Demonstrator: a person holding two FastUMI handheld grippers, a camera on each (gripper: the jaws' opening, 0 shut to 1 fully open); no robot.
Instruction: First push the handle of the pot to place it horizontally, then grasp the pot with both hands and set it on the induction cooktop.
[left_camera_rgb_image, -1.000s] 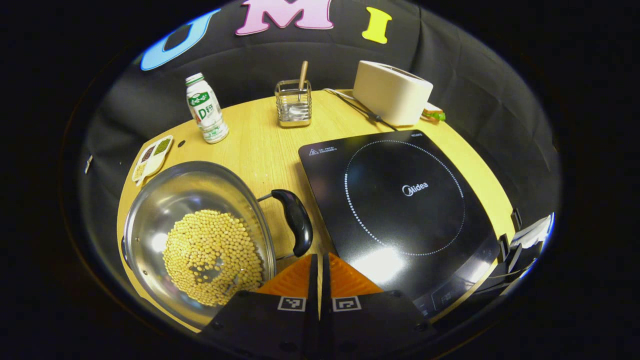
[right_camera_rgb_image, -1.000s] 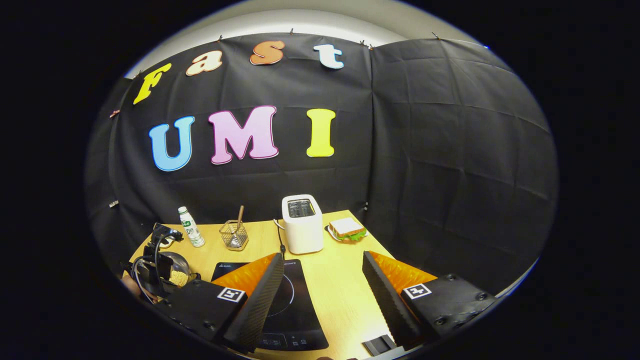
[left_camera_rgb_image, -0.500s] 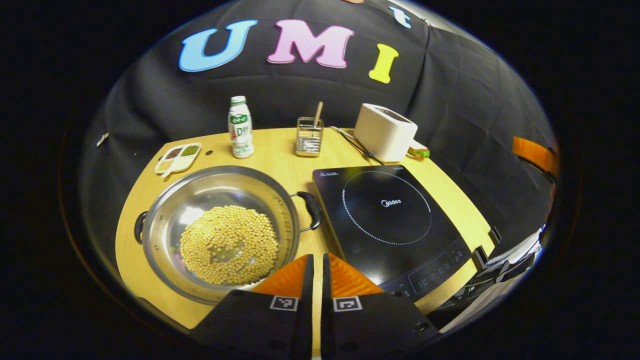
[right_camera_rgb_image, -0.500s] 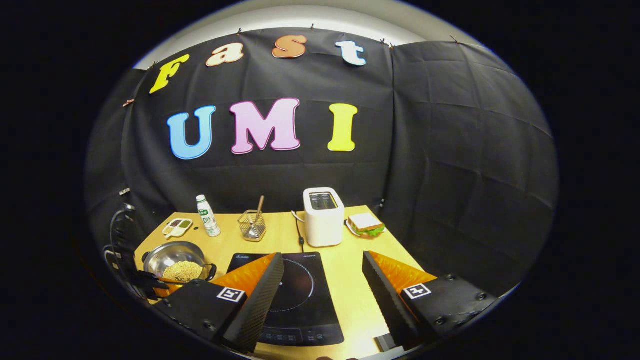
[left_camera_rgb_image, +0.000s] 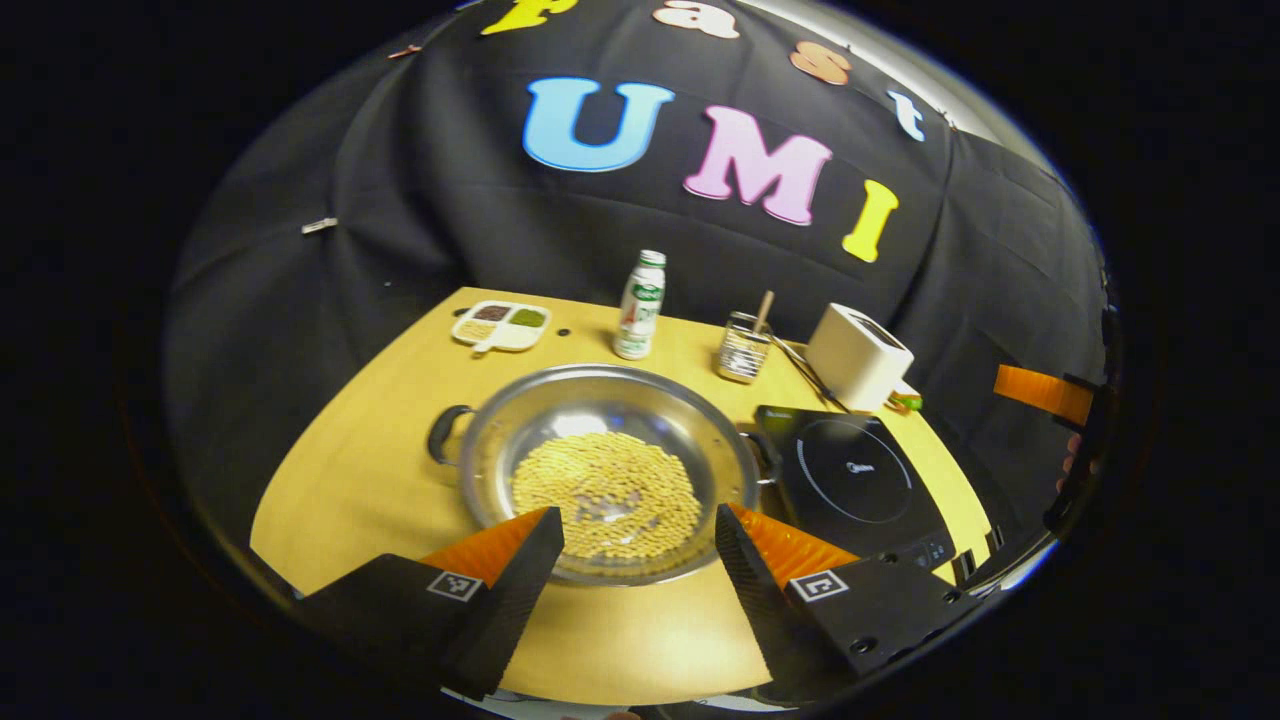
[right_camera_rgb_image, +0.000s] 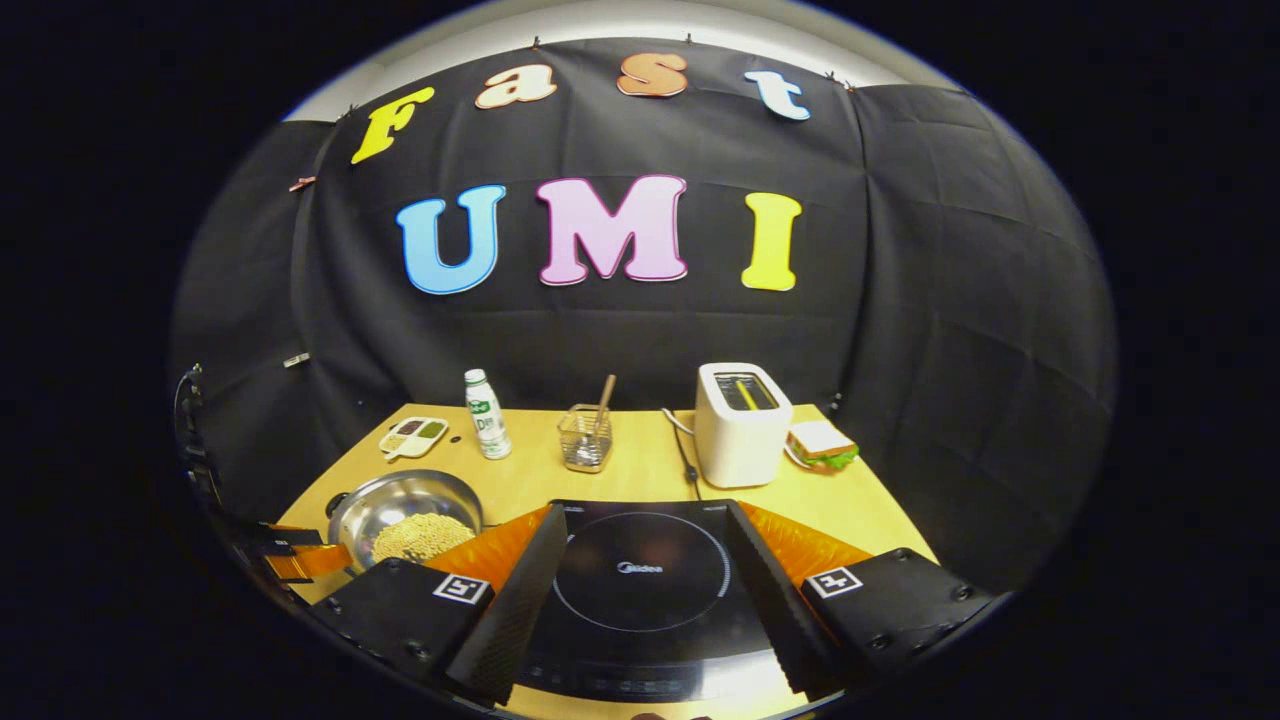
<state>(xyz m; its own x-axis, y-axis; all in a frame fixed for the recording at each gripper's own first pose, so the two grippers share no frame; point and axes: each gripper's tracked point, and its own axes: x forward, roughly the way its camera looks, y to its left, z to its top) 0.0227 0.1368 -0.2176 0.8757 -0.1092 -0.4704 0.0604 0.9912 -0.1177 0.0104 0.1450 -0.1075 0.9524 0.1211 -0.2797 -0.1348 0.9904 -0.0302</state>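
Pot (left_camera_rgb_image: 610, 470) sits with handles level; the grasp step is in hand. Left gripper (left_camera_rgb_image: 640, 525) and right gripper (right_camera_rgb_image: 645, 560) gape wide, empty. Bring each to one handle.

A shiny silver steel pot (left_camera_rgb_image: 610, 395) with black handles holds pale yellow beans (left_camera_rgb_image: 605, 495) on the light, wood-grained yellow table (left_camera_rgb_image: 370, 470). The glossy black induction cooktop (right_camera_rgb_image: 645, 580) carries a white dotted ring, and behind it stand a cream-white toaster (right_camera_rgb_image: 738, 423), a white bottle with a green cap and label (right_camera_rgb_image: 486, 413) and a white divided dish of brown, green and tan grains (right_camera_rgb_image: 413, 436).
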